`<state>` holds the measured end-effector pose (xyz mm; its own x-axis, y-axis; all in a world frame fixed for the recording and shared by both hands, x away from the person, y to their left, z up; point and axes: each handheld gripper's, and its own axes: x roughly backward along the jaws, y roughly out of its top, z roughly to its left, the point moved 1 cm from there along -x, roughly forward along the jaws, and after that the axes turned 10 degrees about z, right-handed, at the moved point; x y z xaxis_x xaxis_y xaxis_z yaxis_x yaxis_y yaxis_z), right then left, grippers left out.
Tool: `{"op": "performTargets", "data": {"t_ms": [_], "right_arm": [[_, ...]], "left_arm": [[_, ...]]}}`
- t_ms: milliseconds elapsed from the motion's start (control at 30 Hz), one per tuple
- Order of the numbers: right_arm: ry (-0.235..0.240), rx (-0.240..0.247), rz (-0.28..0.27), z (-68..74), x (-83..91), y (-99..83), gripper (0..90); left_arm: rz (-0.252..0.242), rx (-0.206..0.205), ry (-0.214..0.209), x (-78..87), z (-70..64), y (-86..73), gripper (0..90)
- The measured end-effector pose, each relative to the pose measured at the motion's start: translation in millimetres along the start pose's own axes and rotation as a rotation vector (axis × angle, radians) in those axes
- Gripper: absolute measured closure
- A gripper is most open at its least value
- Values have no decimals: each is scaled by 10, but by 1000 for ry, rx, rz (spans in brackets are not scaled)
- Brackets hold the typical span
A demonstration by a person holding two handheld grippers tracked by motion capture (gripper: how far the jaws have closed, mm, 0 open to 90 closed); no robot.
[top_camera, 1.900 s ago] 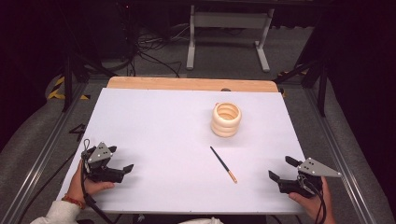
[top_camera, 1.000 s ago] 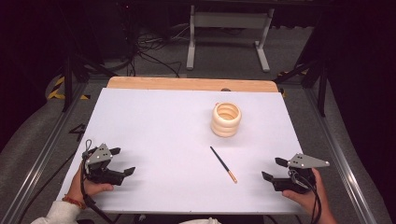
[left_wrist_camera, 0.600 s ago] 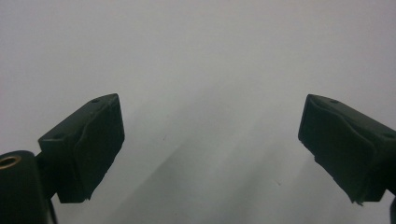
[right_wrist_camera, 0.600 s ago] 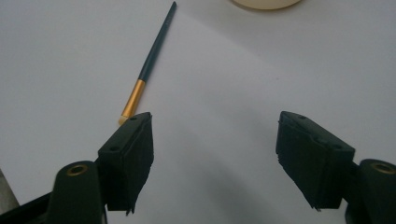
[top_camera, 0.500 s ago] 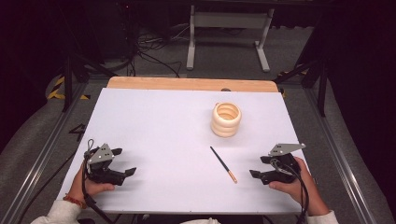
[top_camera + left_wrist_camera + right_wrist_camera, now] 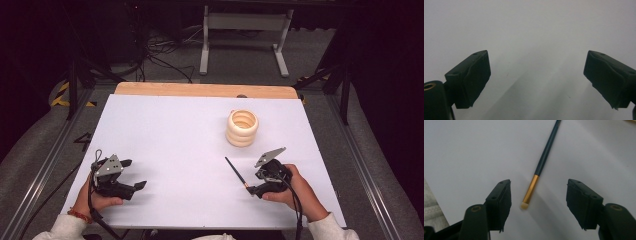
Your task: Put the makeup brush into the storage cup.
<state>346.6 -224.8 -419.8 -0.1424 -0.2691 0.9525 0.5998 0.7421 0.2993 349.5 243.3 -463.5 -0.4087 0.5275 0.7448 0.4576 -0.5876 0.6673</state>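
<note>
From above, the right gripper has moved in from the table's edge to the brush, while the left gripper stays put; the left gripper view shows wide, empty jaws; the right gripper view shows wide jaws flanking the brush's gold end, probably for a grasp.

A white table takes up the middle of the high view, with a strip of bare pale wood showing along its far edge. 2 things lie directly on the white surface. A cream holder made of stacked rings stands upright right of centre, toward the far side. A thin makeup brush with a dark handle and a gold ferrule lies flat at the lower right of centre, slanting from upper left to lower right, well apart from the holder. In the right gripper view the brush lies on the same white surface, its pale tip at the lower centre.
</note>
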Motion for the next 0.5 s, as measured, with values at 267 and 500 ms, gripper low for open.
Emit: {"op": "performTargets", "data": {"t_ms": [267,500], "right_arm": [[11,28,120,-13,-140,165,490],[-22,53,176,-33,-219,243,519]], "left_arm": [[0,-1,-2,12,-14,0,85],[-3,-11,-7,12,-9,8,87]]}}
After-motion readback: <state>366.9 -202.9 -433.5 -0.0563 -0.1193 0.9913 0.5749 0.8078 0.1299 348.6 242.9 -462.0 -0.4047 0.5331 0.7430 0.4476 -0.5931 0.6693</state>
